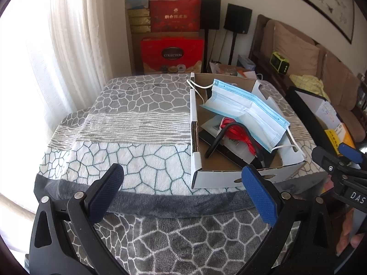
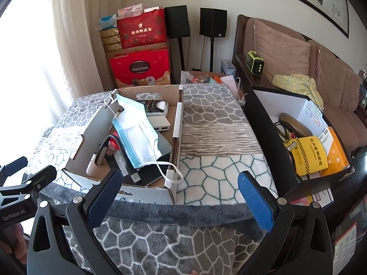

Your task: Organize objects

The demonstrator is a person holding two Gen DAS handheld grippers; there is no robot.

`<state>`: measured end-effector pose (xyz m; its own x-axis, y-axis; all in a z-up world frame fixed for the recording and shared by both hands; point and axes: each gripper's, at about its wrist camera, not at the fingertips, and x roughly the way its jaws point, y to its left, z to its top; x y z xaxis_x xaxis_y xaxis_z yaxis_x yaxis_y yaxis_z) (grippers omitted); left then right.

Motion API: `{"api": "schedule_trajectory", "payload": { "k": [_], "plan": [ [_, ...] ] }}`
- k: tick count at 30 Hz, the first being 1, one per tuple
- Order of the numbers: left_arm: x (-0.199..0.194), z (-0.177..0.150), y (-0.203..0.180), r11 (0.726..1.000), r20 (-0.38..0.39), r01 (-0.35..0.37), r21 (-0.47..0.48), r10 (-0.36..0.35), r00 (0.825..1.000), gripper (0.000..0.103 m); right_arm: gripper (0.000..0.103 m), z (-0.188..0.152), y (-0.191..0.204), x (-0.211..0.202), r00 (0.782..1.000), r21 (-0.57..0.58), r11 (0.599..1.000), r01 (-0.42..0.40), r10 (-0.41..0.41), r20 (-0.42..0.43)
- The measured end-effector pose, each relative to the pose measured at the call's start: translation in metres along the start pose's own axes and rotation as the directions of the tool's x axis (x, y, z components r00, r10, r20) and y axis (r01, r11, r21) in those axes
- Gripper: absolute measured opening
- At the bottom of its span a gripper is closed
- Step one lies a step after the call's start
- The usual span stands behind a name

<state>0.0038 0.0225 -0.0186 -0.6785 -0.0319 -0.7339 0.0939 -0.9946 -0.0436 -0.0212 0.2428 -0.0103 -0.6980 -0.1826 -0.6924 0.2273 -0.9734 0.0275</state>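
Note:
A shallow white cardboard box (image 1: 231, 178) (image 2: 146, 191) sits on the patterned blanket (image 1: 128, 133) (image 2: 215, 137). A blue face mask (image 1: 247, 112) (image 2: 140, 135) lies on top of its contents: a black cable (image 1: 220, 137) (image 2: 107, 146), red cord (image 1: 236, 133), a white hub (image 2: 160, 123) and a dark flat device. My left gripper (image 1: 183, 183) is open and empty, in front of the box's near left corner. My right gripper (image 2: 181, 190) is open and empty, near the box's near right corner. Each gripper shows at the edge of the other's view.
A black-sided box (image 2: 263, 137) (image 1: 305, 112) with yellow and orange packets (image 2: 309, 155) stands right of the blanket. Red gift boxes (image 1: 172, 52), speakers on stands (image 2: 213, 23) and a brown sofa (image 2: 298, 52) are behind. A curtained window is left.

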Motion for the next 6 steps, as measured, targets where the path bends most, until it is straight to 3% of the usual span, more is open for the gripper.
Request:
{"api": "schedule_trajectory", "payload": {
  "k": [6],
  "plan": [
    [-0.0011,0.0005,0.0004,1.000,0.008,-0.018,0.002,0.018,1.000,0.103,0.102,0.0002,-0.0007,0.0001,1.000,0.001,1.000,-0.001,0.001,-0.001]
  ]
}}
